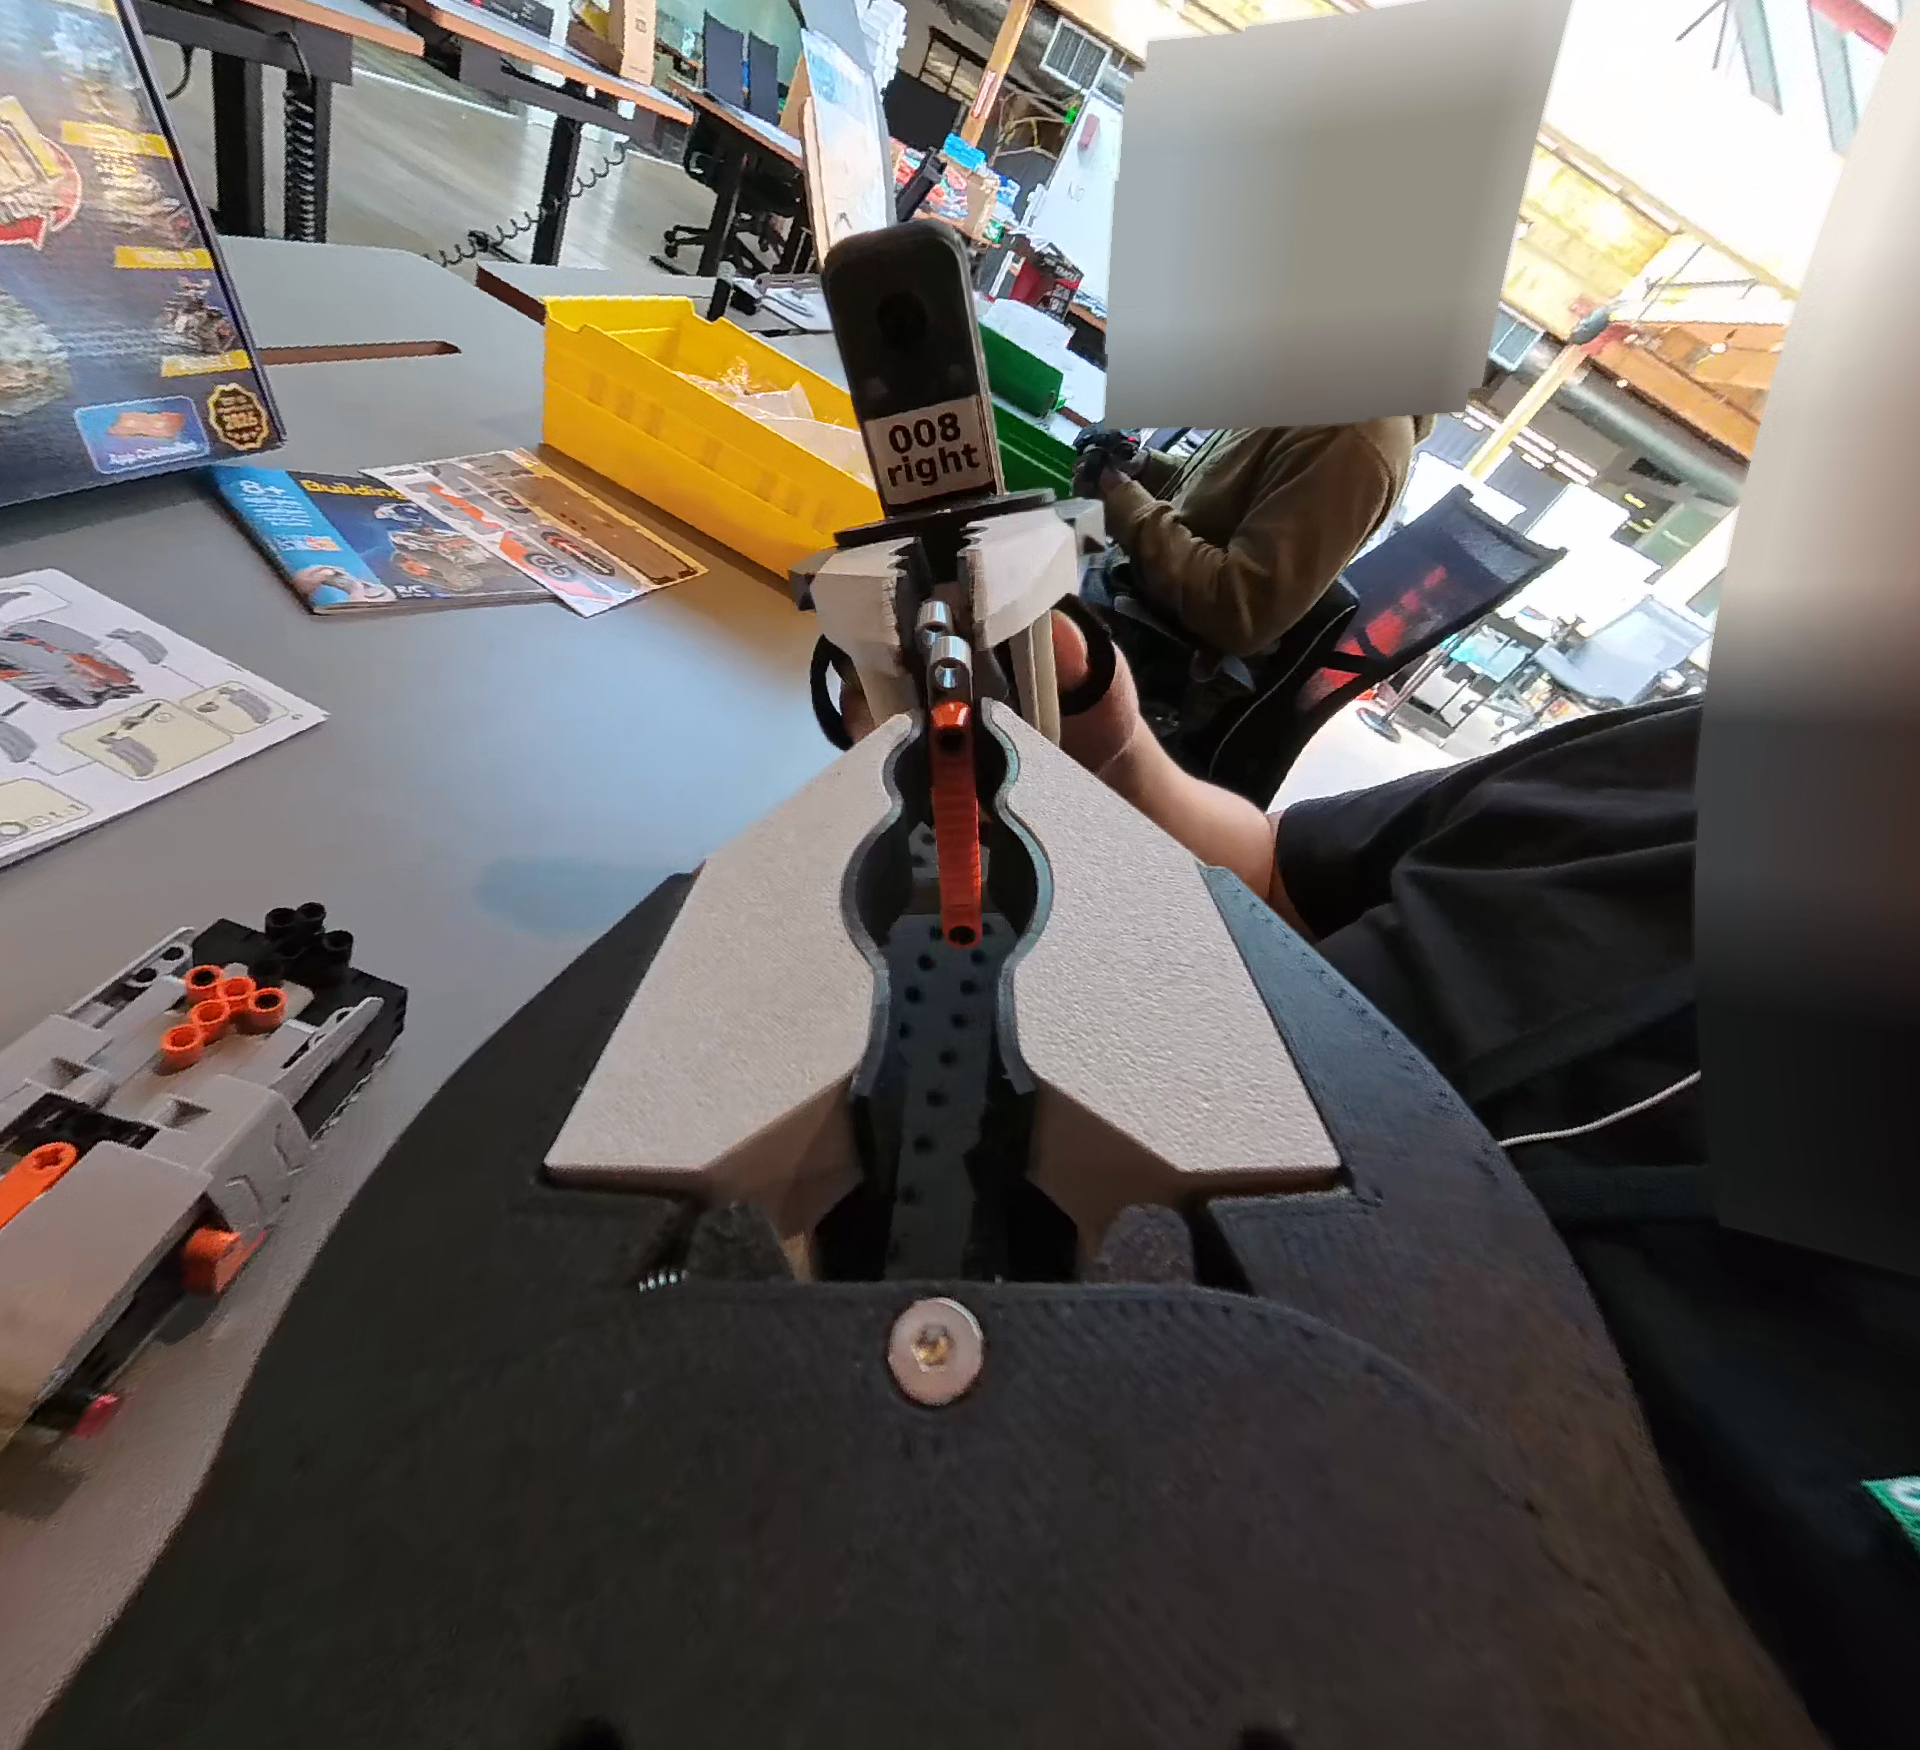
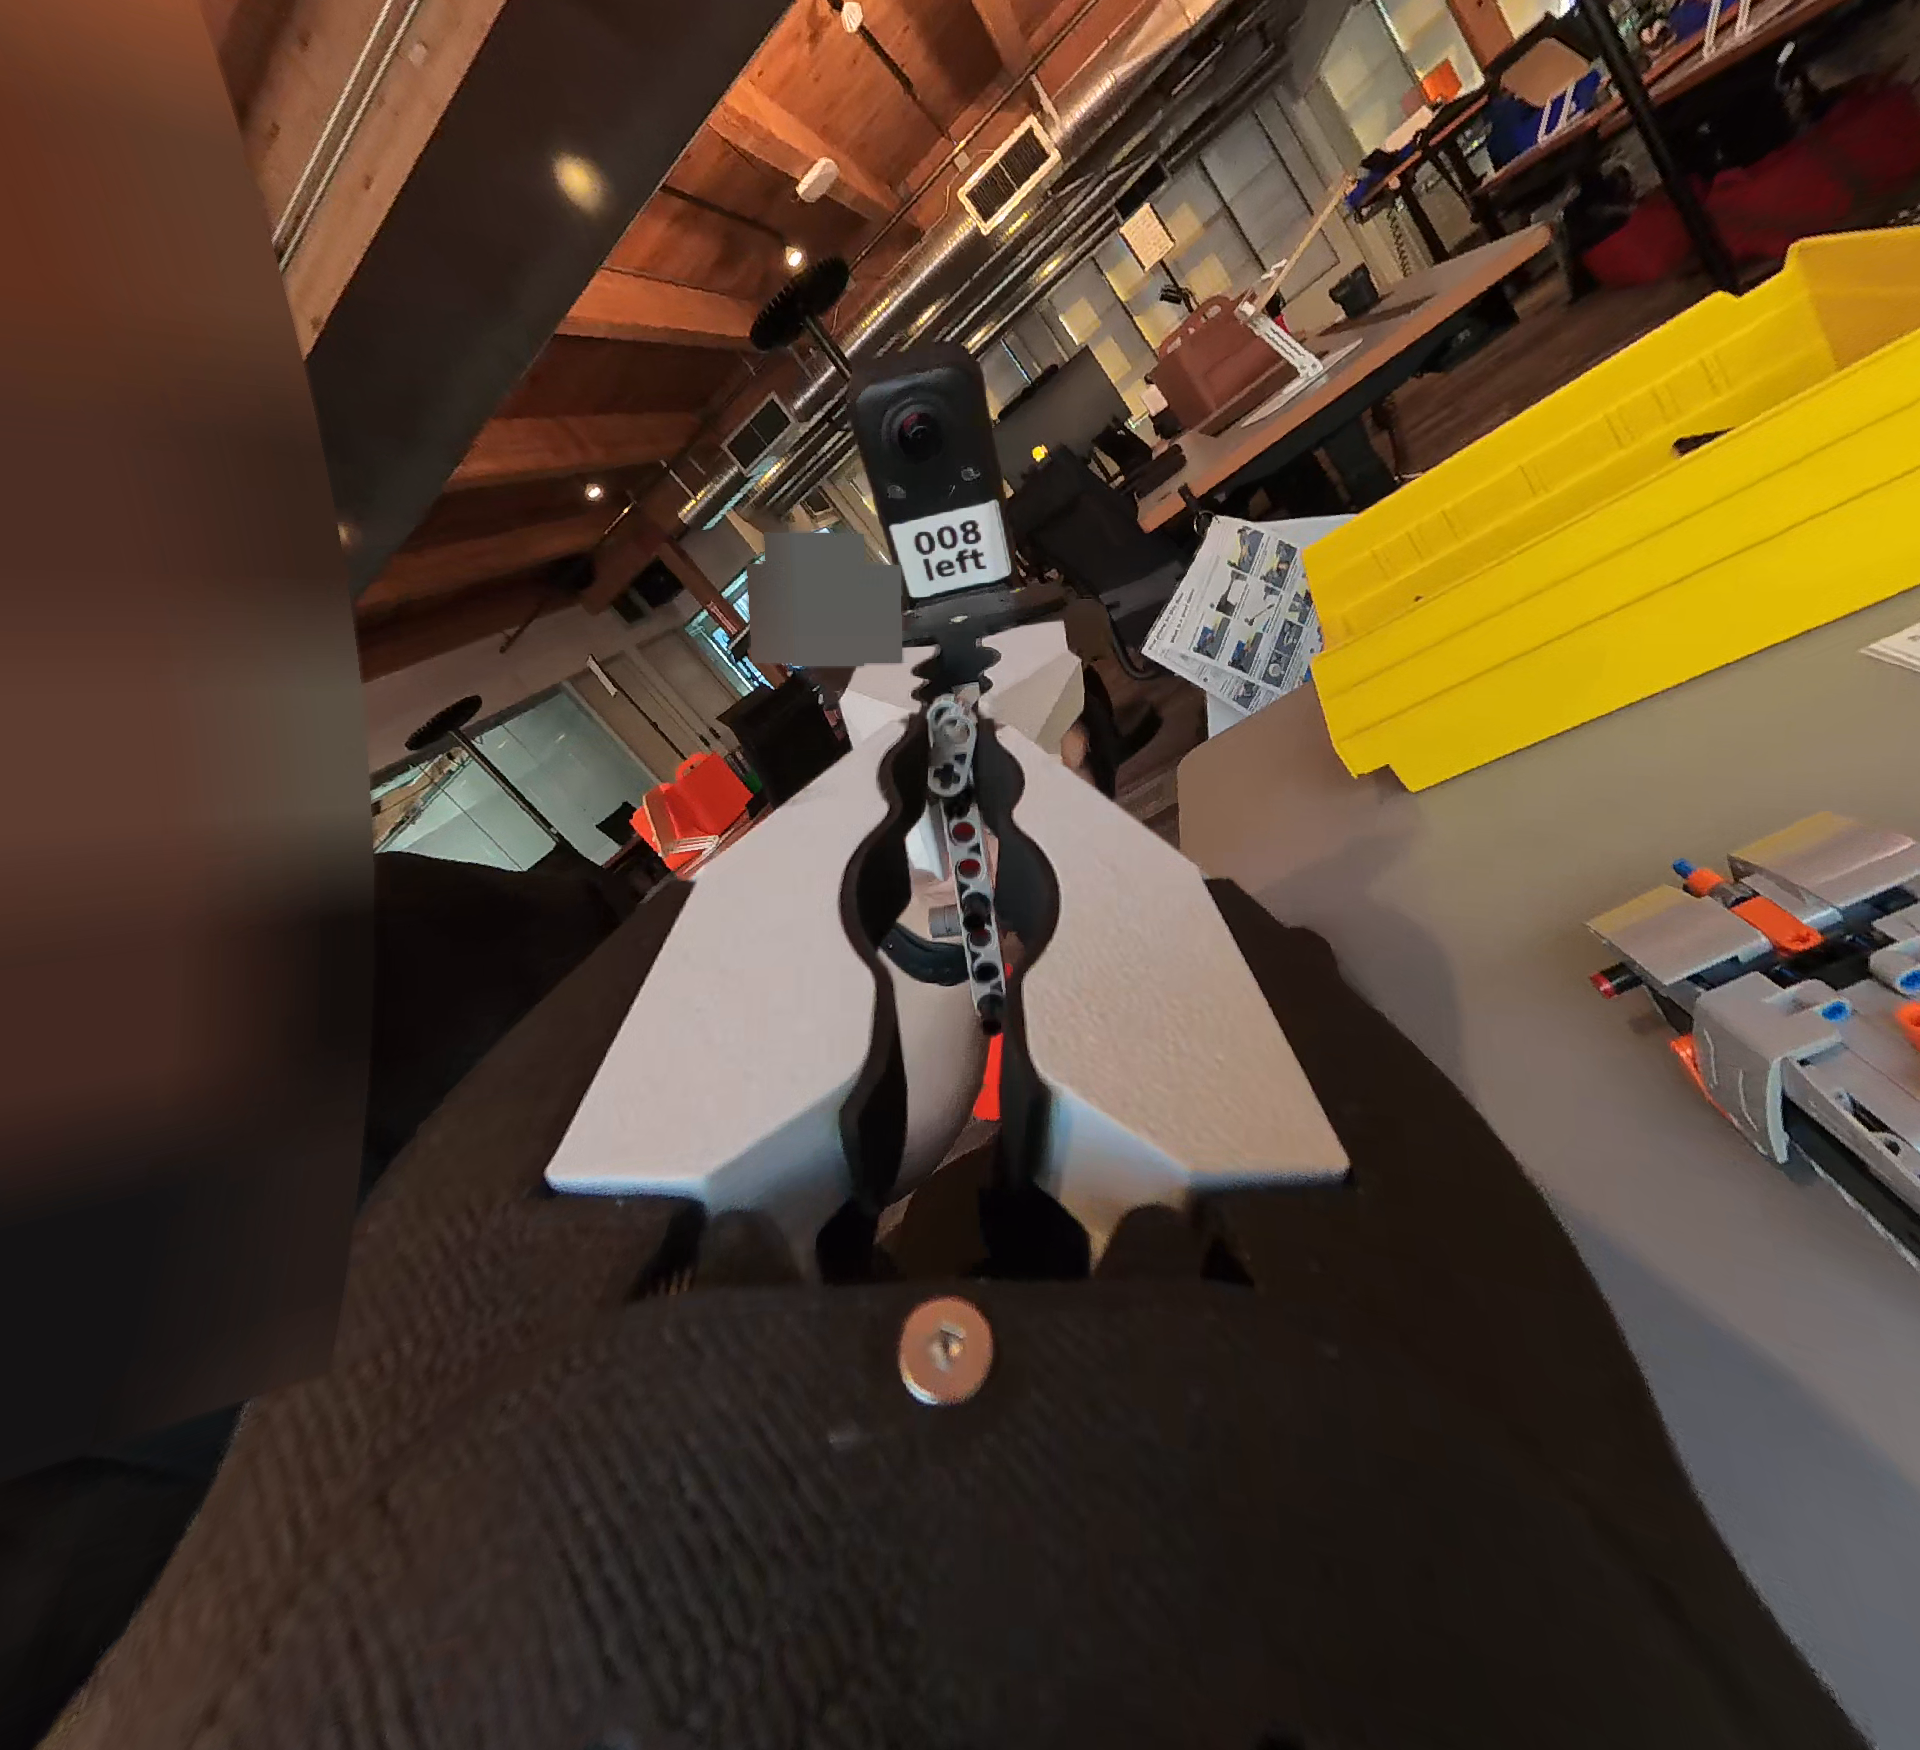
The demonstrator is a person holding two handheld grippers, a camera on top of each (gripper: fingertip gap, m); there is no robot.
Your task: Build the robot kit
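My two grippers face each other tip to tip above a grey table [image 1: 540, 765]. My left gripper [image 1: 951, 734] is shut on a thin orange beam [image 1: 956, 827] that runs back between its jaws. Just past its tips, a grey beam end with silver pins [image 1: 943, 651] sits in the right gripper [image 1: 940, 578], which a hand [image 1: 1132, 755] holds. In the right wrist view my right gripper [image 2: 951, 744] is shut on a grey beam with holes [image 2: 966, 879]. An orange piece [image 2: 992, 1072] shows behind it. The left gripper [image 2: 956, 672] stands just beyond. Whether the beams are joined I cannot tell.
A partly built grey, black and orange brick model [image 1: 156, 1129] [image 2: 1787, 1025] lies on the table. A yellow bin [image 1: 665, 422] [image 2: 1610, 557] stands farther back. Instruction sheets [image 1: 125, 692], a booklet [image 1: 416, 537] and a set box [image 1: 94, 194] lie at left. A seated person [image 1: 1247, 537] is behind. Left and right tips are no more than a few centimetres apart.
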